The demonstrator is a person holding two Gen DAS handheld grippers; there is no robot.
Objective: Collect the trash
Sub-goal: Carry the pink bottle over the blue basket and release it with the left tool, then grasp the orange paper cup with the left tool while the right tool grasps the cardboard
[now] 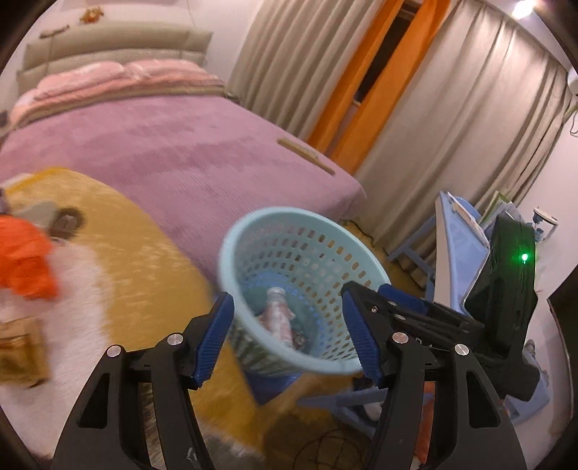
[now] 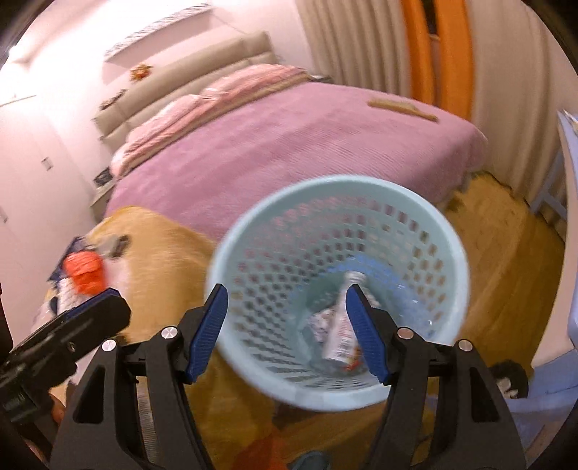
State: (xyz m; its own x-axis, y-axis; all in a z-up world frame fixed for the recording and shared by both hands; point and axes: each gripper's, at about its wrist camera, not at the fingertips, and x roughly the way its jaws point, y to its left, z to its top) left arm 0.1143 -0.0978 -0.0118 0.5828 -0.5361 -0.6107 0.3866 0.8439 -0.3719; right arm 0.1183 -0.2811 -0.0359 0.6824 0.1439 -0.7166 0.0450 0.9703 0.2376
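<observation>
Bedroom. Bed (image 1: 173, 152) with purple cover, pink pillows (image 1: 119, 72), beige padded headboard (image 1: 108, 50). Beige curtains (image 1: 451, 119) behind it, orange ones (image 1: 365, 86) parted at centre. Yellow rug (image 1: 151, 253) on wood floor (image 2: 505, 260). Walls (image 2: 32, 152) white, ceiling light (image 1: 523, 8) on.

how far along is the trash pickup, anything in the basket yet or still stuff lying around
Partly done. A bottle and some crumpled wrappers already lie at the bottom of the light blue basket. Nothing is in hand: the left gripper and right gripper are both open and empty above the basket. Still left: the orange crumpled item and other litter beside it on the yellow rug; it is too blurred to identify.
</observation>
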